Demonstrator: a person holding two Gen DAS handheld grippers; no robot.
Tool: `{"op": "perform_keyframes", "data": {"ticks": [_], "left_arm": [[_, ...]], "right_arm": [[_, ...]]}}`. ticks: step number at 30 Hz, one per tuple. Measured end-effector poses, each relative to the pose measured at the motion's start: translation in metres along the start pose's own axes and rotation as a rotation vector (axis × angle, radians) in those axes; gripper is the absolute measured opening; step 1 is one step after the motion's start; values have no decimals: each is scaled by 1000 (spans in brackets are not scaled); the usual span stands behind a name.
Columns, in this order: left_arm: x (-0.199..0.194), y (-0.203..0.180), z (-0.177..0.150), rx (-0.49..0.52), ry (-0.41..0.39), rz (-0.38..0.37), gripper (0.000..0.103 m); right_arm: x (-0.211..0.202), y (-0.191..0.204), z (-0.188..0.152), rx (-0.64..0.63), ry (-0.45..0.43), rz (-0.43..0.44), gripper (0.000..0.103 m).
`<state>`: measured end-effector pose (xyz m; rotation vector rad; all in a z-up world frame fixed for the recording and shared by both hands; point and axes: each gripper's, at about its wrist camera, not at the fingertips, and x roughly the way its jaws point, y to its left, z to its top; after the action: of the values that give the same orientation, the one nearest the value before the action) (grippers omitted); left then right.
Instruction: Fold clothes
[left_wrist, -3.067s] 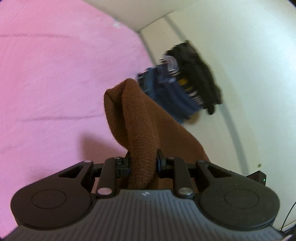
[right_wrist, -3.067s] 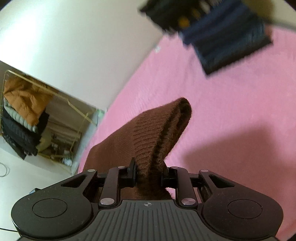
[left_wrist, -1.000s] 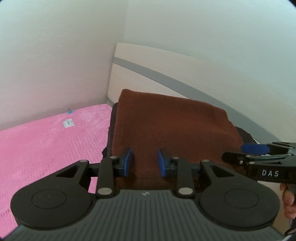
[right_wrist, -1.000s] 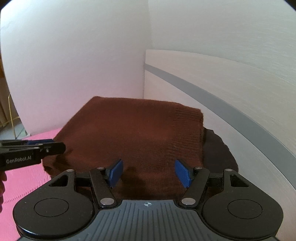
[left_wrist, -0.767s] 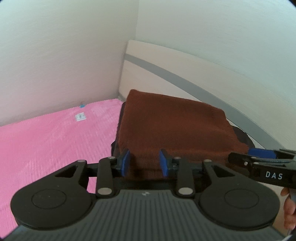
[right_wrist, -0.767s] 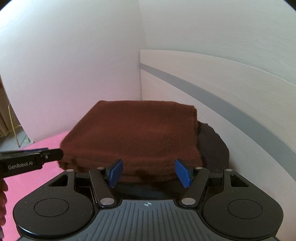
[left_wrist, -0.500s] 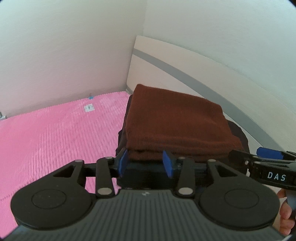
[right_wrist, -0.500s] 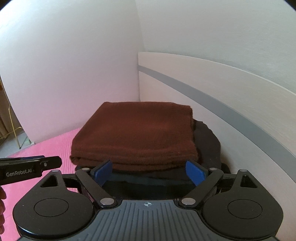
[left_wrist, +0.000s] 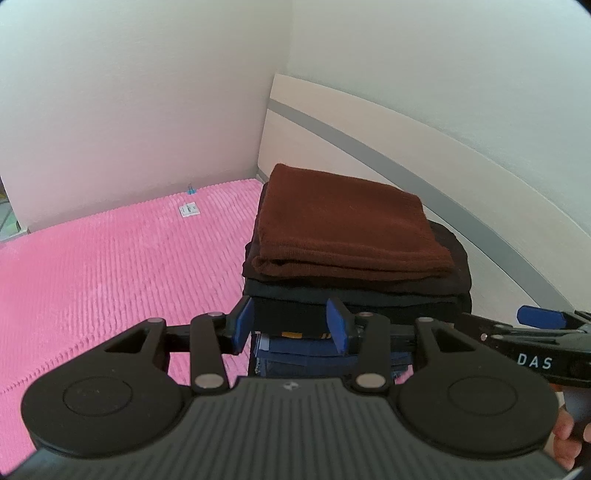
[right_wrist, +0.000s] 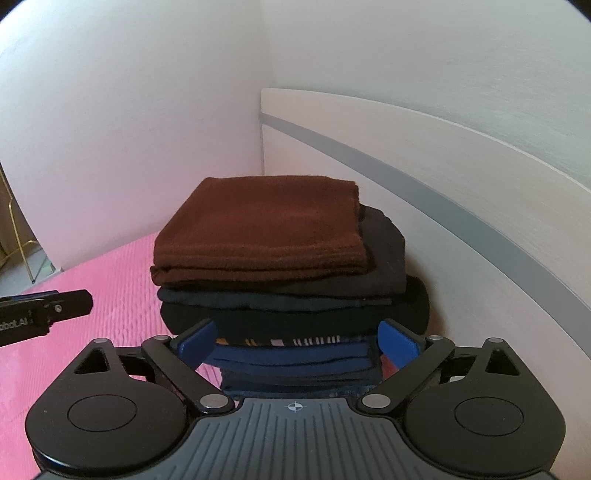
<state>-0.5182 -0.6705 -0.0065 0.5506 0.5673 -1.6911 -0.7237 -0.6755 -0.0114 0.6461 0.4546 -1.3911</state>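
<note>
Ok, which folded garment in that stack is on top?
The brown knitted sweater tops the stack. It is the only brown piece; the black folded garments lie under it and the navy blue folded clothes sit at the bottom.

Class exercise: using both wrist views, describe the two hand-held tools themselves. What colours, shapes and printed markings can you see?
Each tool, left tool and right tool, has a grey ribbed body, two round black discs, black linkage arms with silver rivets, and blue finger pads. A small crosshair mark sits at the body's centre. Seen side-on, the right one reads "DAS" in white; the left shows partial white lettering.
</note>
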Motion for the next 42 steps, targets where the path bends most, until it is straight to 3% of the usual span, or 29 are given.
{"op": "perform_keyframes", "data": {"ticks": [12,16,23,28,42], "left_arm": [[-29,-16,-12,61,-14,42,45],[-36,-21,-14,74,-25,50,53],[-43,-27,-24,89,-25,48,55],[-45,-30,-29,95,-23,39,63],[-33,-29,-55,108,54,-7,63]], "right_arm": [[-32,2,-7,-5,-18,-19,97],[-41,1,-12,-10,-19,-28,103],[-56,0,-17,-10,-24,-38,103],[-62,-1,-19,-1,-23,-42,103],[-52,-7,-45,0,59,-56,103]]}}
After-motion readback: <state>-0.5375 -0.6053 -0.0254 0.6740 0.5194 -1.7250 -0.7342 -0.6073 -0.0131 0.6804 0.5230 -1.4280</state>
